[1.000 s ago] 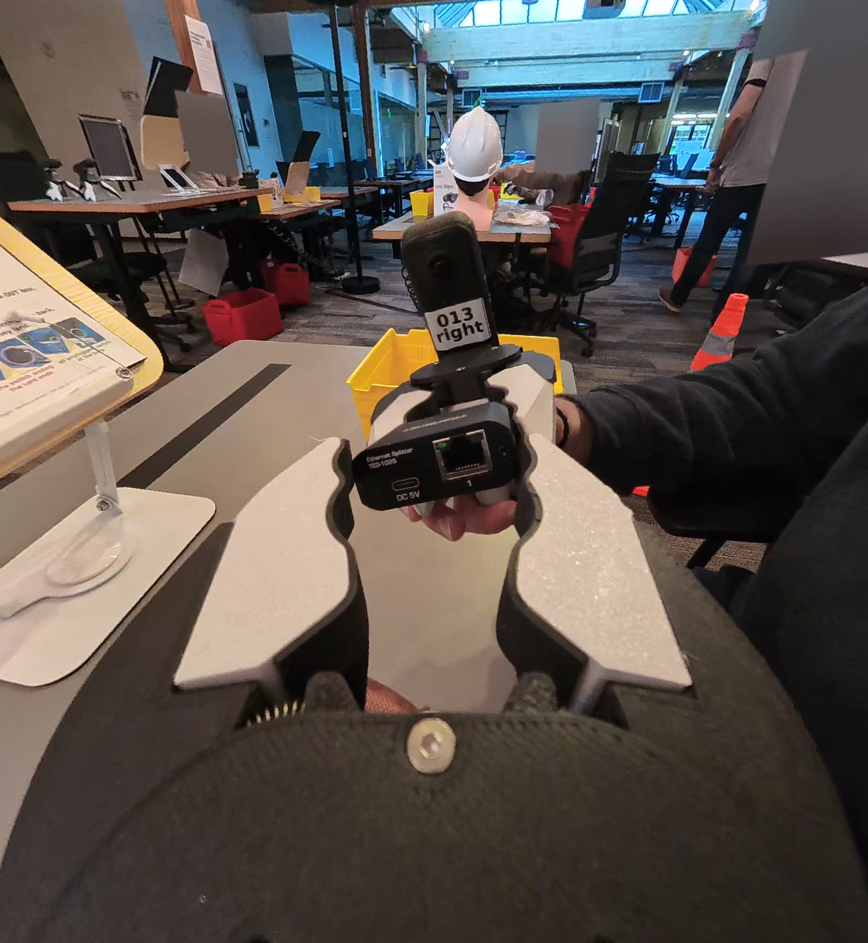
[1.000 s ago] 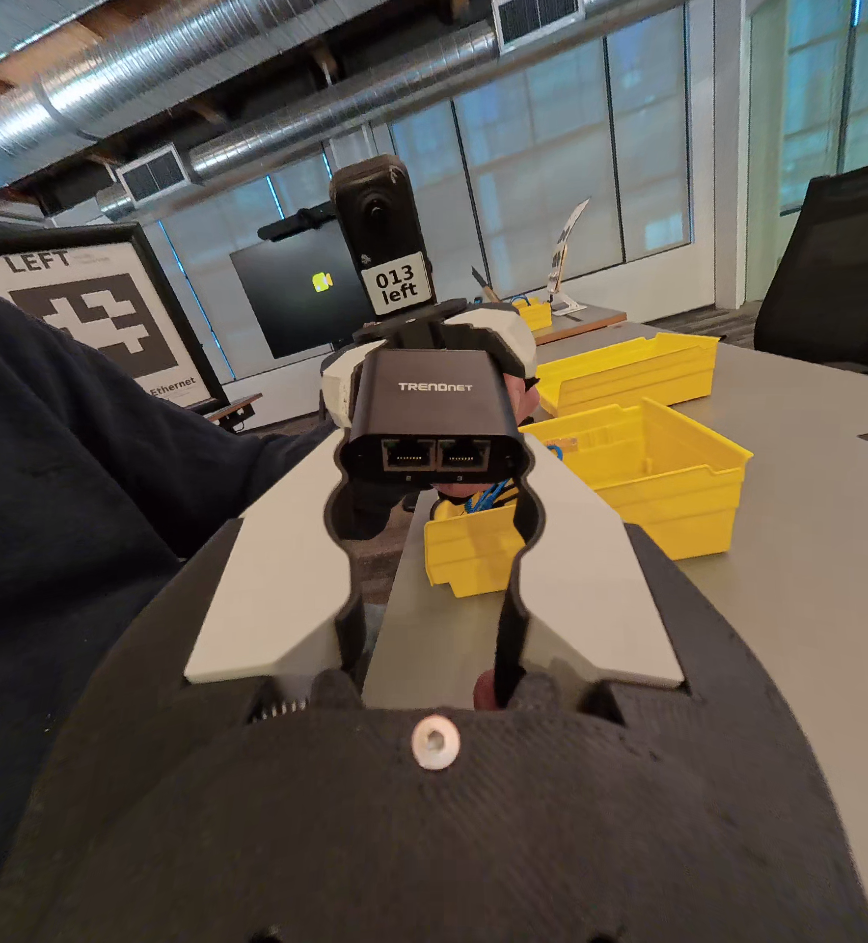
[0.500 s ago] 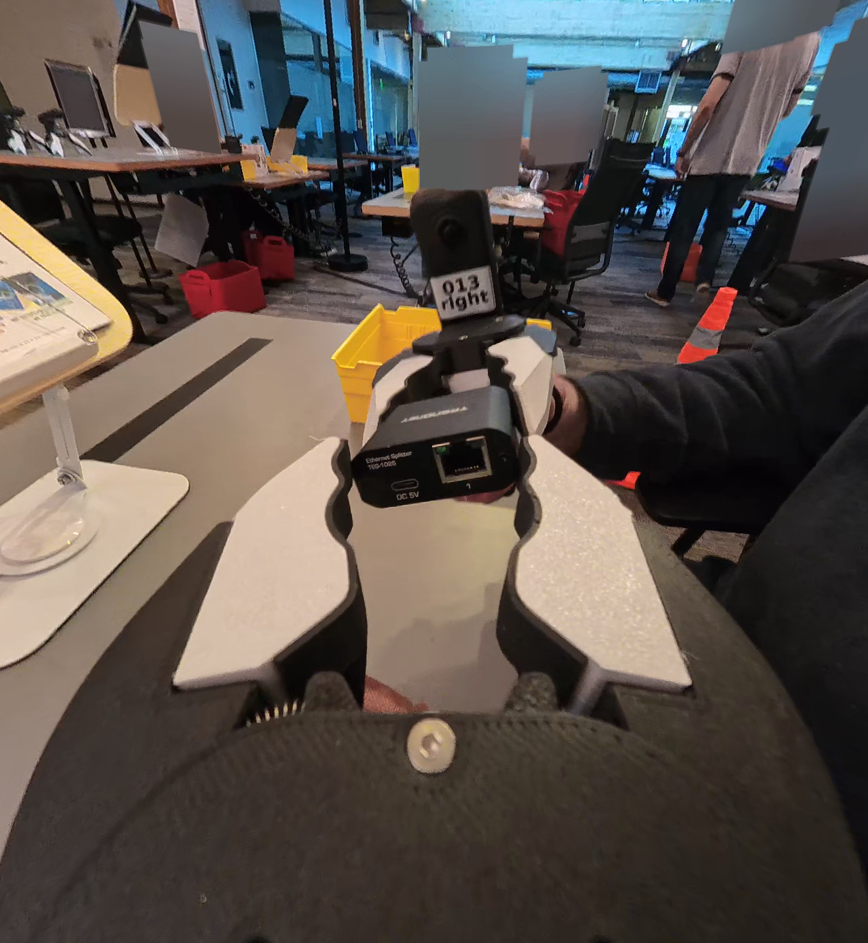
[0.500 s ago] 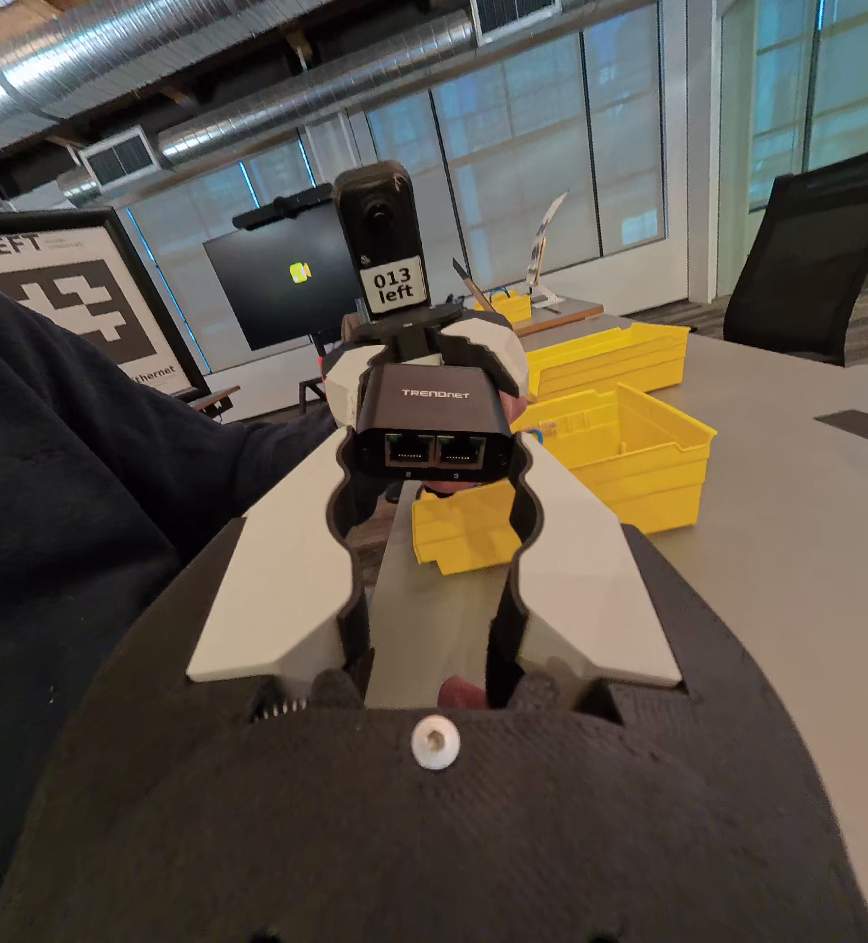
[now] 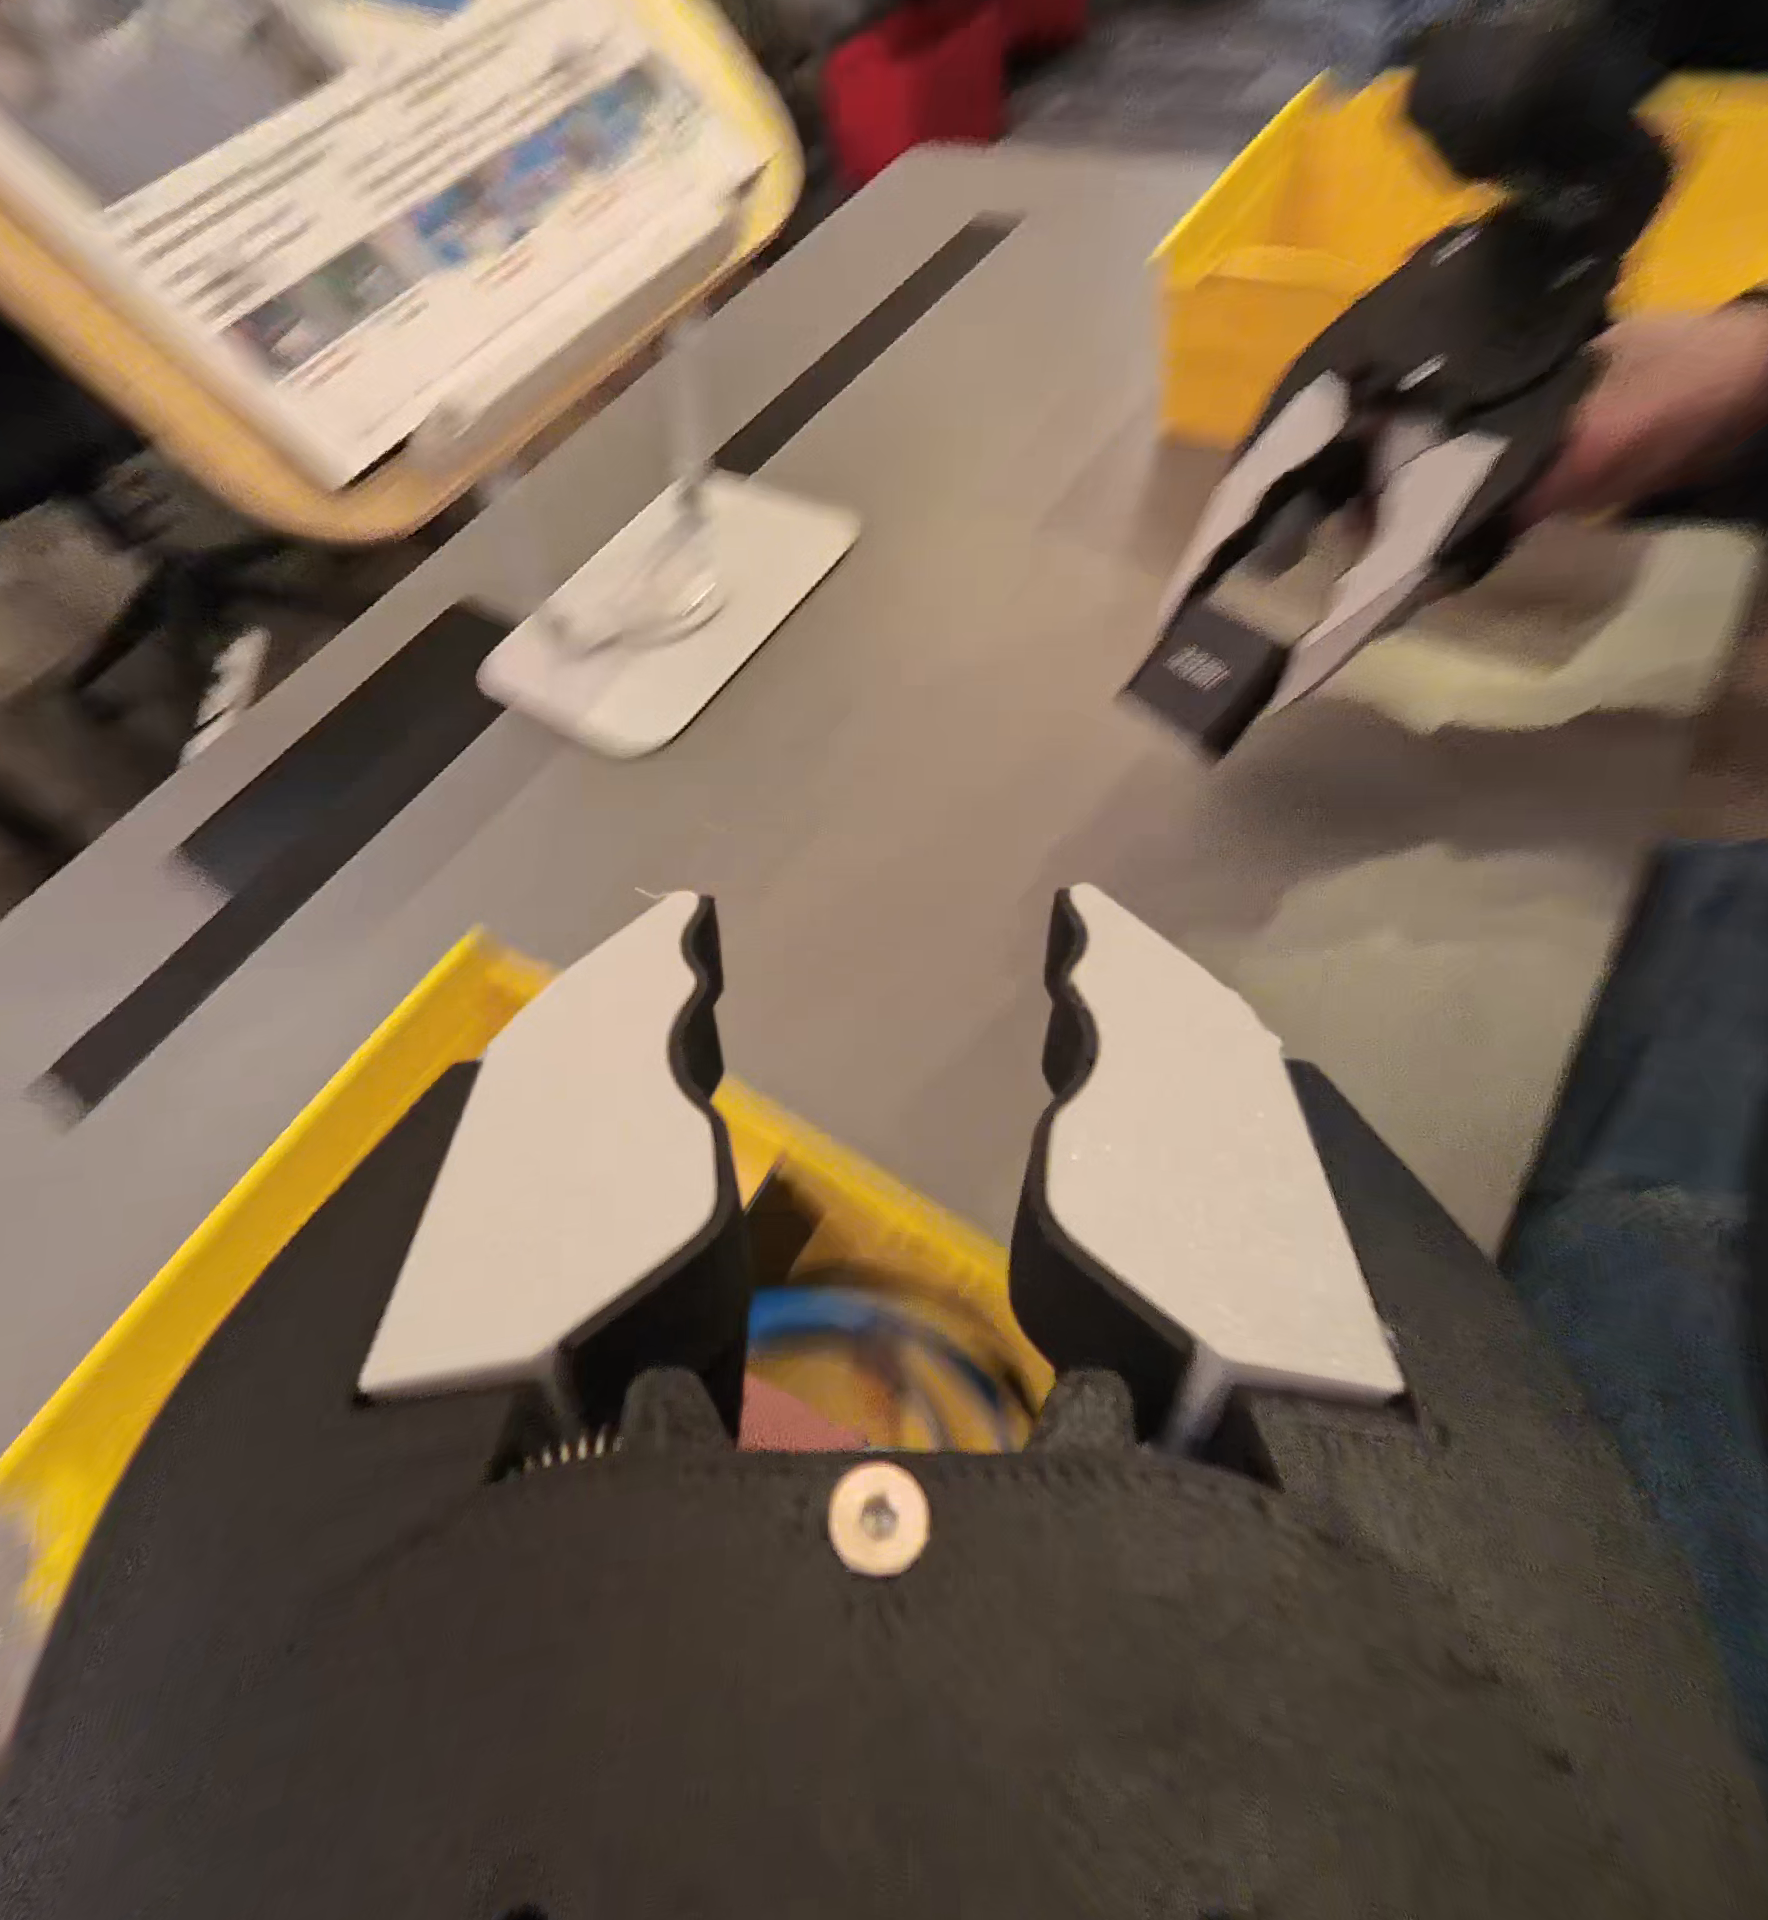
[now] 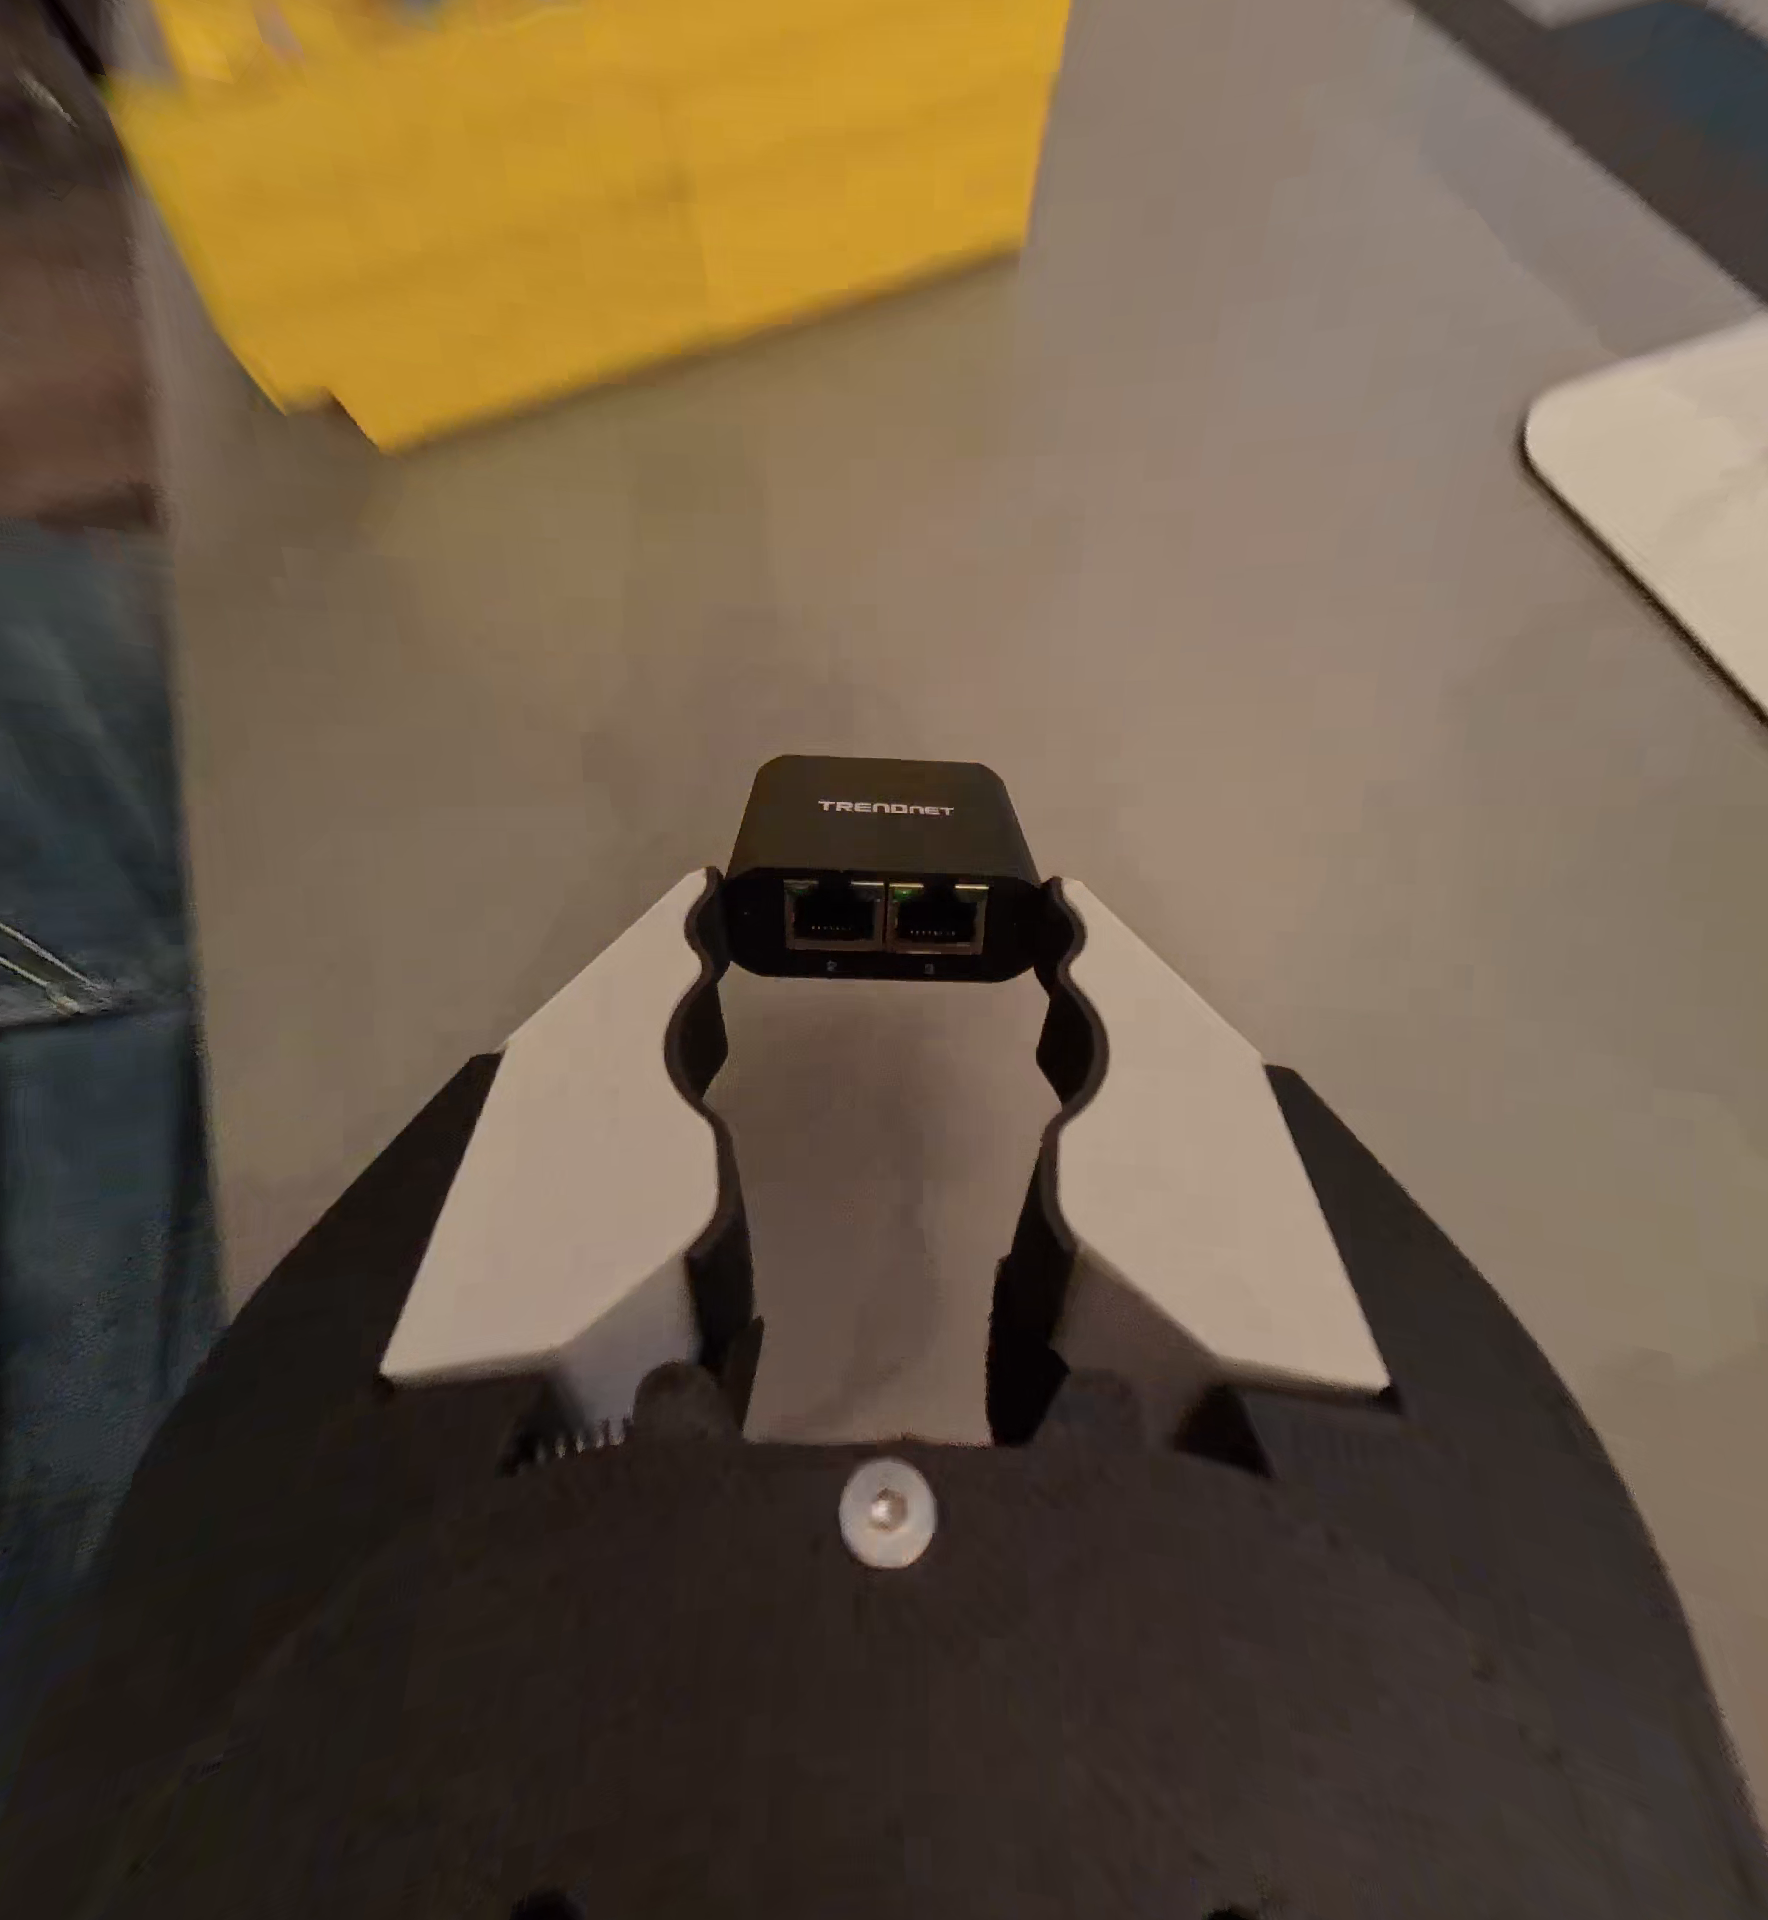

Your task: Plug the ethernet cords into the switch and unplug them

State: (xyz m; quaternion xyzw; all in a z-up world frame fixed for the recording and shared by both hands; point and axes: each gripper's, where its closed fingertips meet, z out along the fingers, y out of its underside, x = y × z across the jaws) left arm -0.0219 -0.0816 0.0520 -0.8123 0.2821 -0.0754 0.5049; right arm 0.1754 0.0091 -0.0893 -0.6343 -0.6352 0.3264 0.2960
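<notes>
The black switch [image 6: 885, 831] is clamped between the fingertips of my right gripper [image 6: 882, 914]. Its two empty ports face the camera, and it is held low over the grey table [image 6: 1327, 727]. In the left wrist view the right gripper [image 5: 1238, 665] reaches down from the upper right with the switch [image 5: 1202, 681] at its tip, at or just above the table. My left gripper [image 5: 882, 925] is open and empty. It hovers over a yellow bin [image 5: 236, 1216] holding a coiled blue ethernet cord [image 5: 859, 1330], mostly hidden by the gripper body.
A tilted sign on a white base plate [image 5: 755, 561] stands on the table to the left; the plate also shows at the right edge of the right wrist view [image 6: 1711, 488]. Another yellow bin [image 5: 1264, 281] sits at the far right, also seen ahead [image 6: 599, 208]. The person's jeans [image 6: 49, 831] are alongside. Some 25 cm of space lies between my two pairs of fingers.
Both grippers have swung down toward the table. The left gripper has come away from the switch and now sits over the cord bin; the right has carried the switch down low.
</notes>
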